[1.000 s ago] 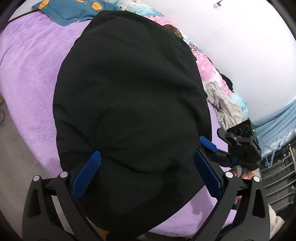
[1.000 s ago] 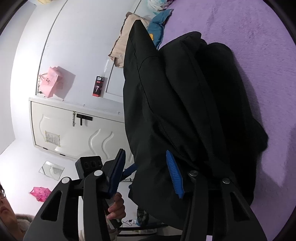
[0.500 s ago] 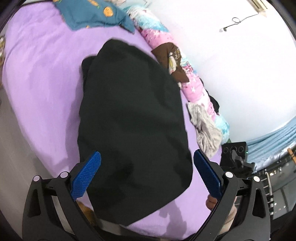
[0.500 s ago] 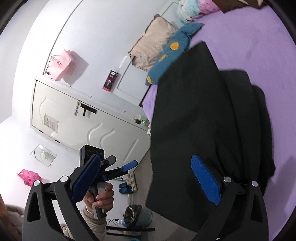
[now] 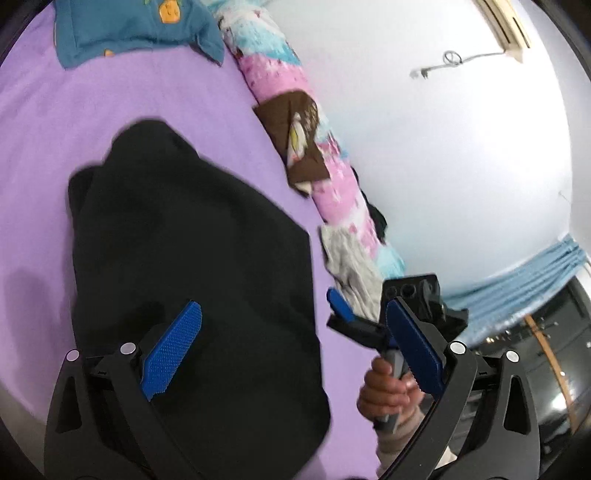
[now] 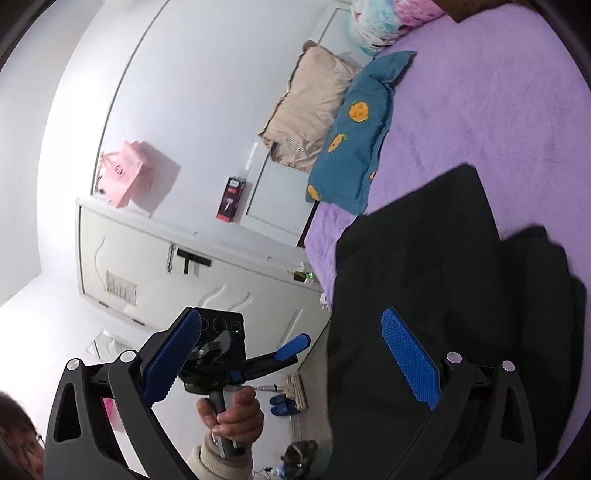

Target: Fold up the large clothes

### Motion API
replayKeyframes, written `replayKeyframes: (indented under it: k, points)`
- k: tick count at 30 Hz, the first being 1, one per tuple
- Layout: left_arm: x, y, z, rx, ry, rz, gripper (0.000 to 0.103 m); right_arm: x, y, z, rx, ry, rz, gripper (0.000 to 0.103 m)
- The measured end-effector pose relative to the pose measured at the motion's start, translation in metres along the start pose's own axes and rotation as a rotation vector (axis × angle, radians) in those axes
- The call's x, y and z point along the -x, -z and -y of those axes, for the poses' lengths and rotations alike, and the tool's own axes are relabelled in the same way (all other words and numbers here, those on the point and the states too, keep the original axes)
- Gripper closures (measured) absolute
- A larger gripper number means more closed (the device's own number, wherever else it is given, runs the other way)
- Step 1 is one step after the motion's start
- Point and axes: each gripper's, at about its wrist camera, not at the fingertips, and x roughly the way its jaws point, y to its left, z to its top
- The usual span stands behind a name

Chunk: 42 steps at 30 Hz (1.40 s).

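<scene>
A black garment (image 5: 192, 258) lies folded on the purple bed (image 5: 55, 147); the right wrist view shows it (image 6: 443, 295) at the bed's near edge. My left gripper (image 5: 291, 350) hangs open above its near end, nothing between the blue pads. My right gripper (image 6: 291, 354) is also wide open and empty, off the garment's left edge. Each gripper shows in the other's view, held by a hand: the right gripper (image 5: 364, 314) beside the garment's right side, the left gripper (image 6: 258, 354) out over the floor.
A teal pillow (image 5: 129, 33) with orange prints lies at the bed's far end, beside a beige pillow (image 6: 314, 107). A pink-blue rolled quilt (image 5: 295, 110) with brown and grey cloths lines the wall. A white door (image 6: 166, 266) and blue slippers (image 6: 282, 404) are left of the bed.
The right gripper opened and let go of the black garment. Both grippers drew back and up, and the garment now lies flat and smaller in both views.
</scene>
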Motion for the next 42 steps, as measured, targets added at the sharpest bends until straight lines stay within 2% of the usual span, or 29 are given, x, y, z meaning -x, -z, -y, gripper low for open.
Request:
replayKeyframes:
  k: [4, 10, 13, 17, 19, 20, 23, 24, 27, 29, 32, 35, 38, 42]
  points:
    - [-0.015, -0.020, -0.029, 0.070, -0.014, 0.000, 0.007, -0.019, -0.014, 0.035, -0.044, 0.046, 0.000, 0.006]
    - [-0.040, -0.025, -0.075, 0.148, -0.007, -0.034, 0.007, -0.023, -0.011, 0.091, -0.133, 0.125, 0.025, 0.006]
    - [-0.043, -0.024, -0.074, 0.111, -0.021, -0.038, 0.007, -0.022, -0.010, 0.102, -0.160, 0.132, 0.041, 0.007]
    - [-0.041, -0.026, -0.062, 0.107, -0.049, -0.037, 0.007, -0.020, -0.011, 0.095, -0.142, 0.141, 0.029, 0.006]
    - [-0.030, -0.024, -0.049, 0.086, -0.102, -0.020, 0.007, -0.016, -0.010, 0.083, -0.130, 0.138, 0.034, 0.006]
    - [-0.023, -0.020, -0.034, 0.031, -0.160, -0.020, 0.007, -0.012, -0.008, 0.075, -0.121, 0.129, 0.039, 0.006]
    - [-0.005, 0.000, 0.001, -0.113, -0.260, 0.027, 0.007, -0.002, 0.006, 0.040, -0.046, 0.135, 0.014, 0.006]
    - [0.003, 0.012, 0.015, -0.155, -0.323, 0.042, 0.007, 0.001, 0.012, 0.029, -0.018, 0.143, 0.005, 0.006]
    - [0.022, 0.042, 0.045, -0.219, -0.441, 0.079, 0.007, 0.014, 0.043, -0.010, 0.074, 0.179, -0.030, 0.006]
    - [0.034, 0.061, 0.061, -0.232, -0.493, 0.097, 0.007, 0.026, 0.070, -0.034, 0.108, 0.203, -0.030, 0.006]
    - [0.054, 0.091, 0.096, -0.239, -0.503, 0.130, 0.006, 0.042, 0.117, -0.072, 0.174, 0.272, -0.037, 0.006]
    - [0.073, 0.125, 0.140, -0.291, -0.537, 0.176, 0.006, 0.056, 0.155, -0.108, 0.253, 0.309, -0.042, 0.006]
    - [0.097, 0.167, 0.187, -0.335, -0.565, 0.207, 0.006, 0.076, 0.191, -0.146, 0.311, 0.386, -0.001, 0.006]
    - [0.121, 0.205, 0.229, -0.385, -0.592, 0.229, 0.006, 0.103, 0.232, -0.187, 0.350, 0.456, 0.060, 0.006]
